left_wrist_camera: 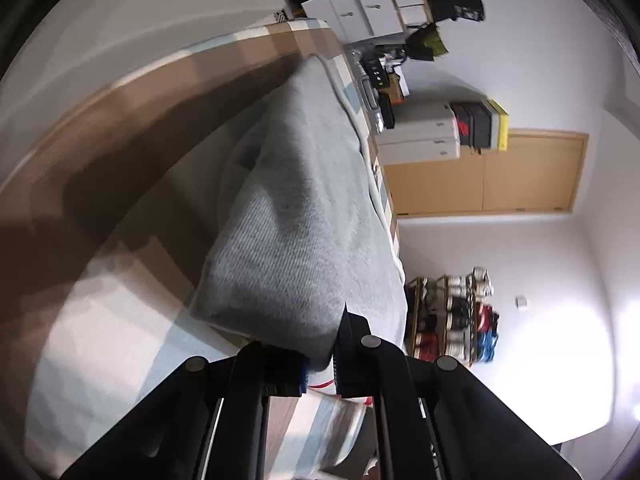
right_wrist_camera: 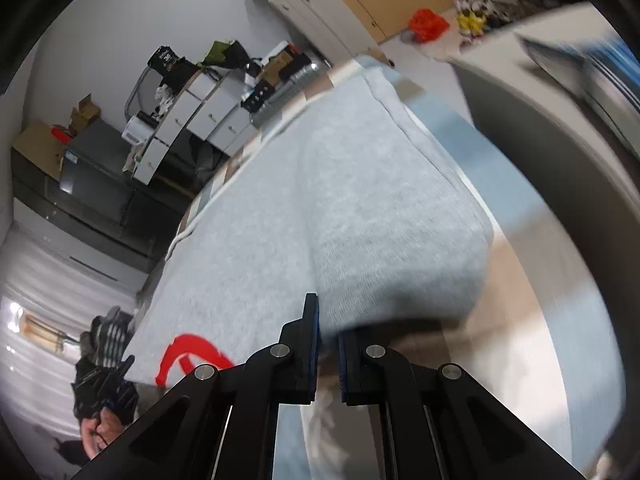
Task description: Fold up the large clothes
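A large light grey garment (left_wrist_camera: 296, 216) lies over a bed with a brown, white and pale blue checked cover (left_wrist_camera: 120, 264). My left gripper (left_wrist_camera: 320, 356) is shut on the garment's near edge, lifting a fold of it. In the right wrist view the same grey garment (right_wrist_camera: 340, 200) fills the middle, with a red printed mark (right_wrist_camera: 192, 354) near its lower left. My right gripper (right_wrist_camera: 328, 356) is shut on a bunched fold of it, held above the cover (right_wrist_camera: 532, 280).
White drawer units (left_wrist_camera: 420, 136) and a wooden door (left_wrist_camera: 500, 176) stand beyond the bed, with a shoe rack (left_wrist_camera: 452, 316) by the wall. The right wrist view shows cluttered white drawers (right_wrist_camera: 208, 116), a dark cabinet (right_wrist_camera: 92, 184) and an orange bag (right_wrist_camera: 427, 24) on the floor.
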{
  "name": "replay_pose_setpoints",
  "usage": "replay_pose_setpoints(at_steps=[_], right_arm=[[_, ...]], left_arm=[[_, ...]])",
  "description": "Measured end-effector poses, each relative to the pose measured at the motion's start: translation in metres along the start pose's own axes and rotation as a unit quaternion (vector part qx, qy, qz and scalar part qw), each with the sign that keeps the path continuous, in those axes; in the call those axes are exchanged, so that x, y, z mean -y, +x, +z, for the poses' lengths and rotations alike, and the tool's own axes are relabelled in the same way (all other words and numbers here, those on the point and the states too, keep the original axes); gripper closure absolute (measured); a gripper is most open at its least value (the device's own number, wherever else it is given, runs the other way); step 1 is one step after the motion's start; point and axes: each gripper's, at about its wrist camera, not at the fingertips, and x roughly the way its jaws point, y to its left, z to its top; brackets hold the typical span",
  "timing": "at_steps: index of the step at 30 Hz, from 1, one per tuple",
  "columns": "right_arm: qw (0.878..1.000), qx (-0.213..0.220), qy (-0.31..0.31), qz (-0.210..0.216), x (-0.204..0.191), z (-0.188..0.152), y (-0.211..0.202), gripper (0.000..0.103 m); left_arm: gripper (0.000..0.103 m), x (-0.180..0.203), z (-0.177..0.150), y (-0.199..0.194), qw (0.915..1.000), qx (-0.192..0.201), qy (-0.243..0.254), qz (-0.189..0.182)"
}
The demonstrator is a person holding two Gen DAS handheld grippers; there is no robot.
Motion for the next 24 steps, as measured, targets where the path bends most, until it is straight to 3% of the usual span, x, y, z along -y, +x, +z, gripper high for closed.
replay_pose_setpoints(at_steps=[4,9,12,17,18,19,20,22,24], right_arm=[[1.0,-0.012,0.018,0.013,0.01,-0.03,-0.027,0.096],[0.999,-0.034,0.022,-0.03,0.017,-0.052,-0.054,0.095],[0.999,-0.053,0.012,-0.006,0.011,-0.052,-0.062,0.095],[0.995,-0.04,-0.093,0.014,-0.057,-0.018,-0.075,0.095],[0.992,-0.04,-0.115,0.017,-0.073,-0.013,-0.075,0.095],[0.989,-0.039,-0.14,0.024,-0.092,-0.008,-0.075,0.095],[0.985,-0.042,-0.162,0.029,-0.111,0.003,-0.069,0.095],[0.979,-0.052,-0.193,0.028,-0.146,0.028,-0.05,0.095],[0.977,-0.068,-0.201,0.025,-0.172,0.05,-0.023,0.094]], left_arm=[[0.099,-0.011,-0.011,-0.021,0.9998,-0.022,0.001,0.0],[0.096,-0.034,0.0,-0.024,0.997,-0.041,-0.062,0.023],[0.084,-0.017,-0.01,-0.03,0.9973,-0.053,-0.02,0.045],[0.076,0.044,-0.028,-0.032,0.9939,-0.071,0.08,0.027],[0.061,0.064,-0.031,-0.028,0.9915,-0.078,0.102,0.02],[0.04,0.082,-0.032,-0.021,0.9887,-0.08,0.125,0.019],[0.035,0.1,-0.031,-0.013,0.9853,-0.078,0.149,0.028],[0.035,0.135,-0.023,0.01,0.9771,-0.053,0.196,0.064],[0.035,0.158,-0.01,0.047,0.969,-0.073,0.22,0.084]])
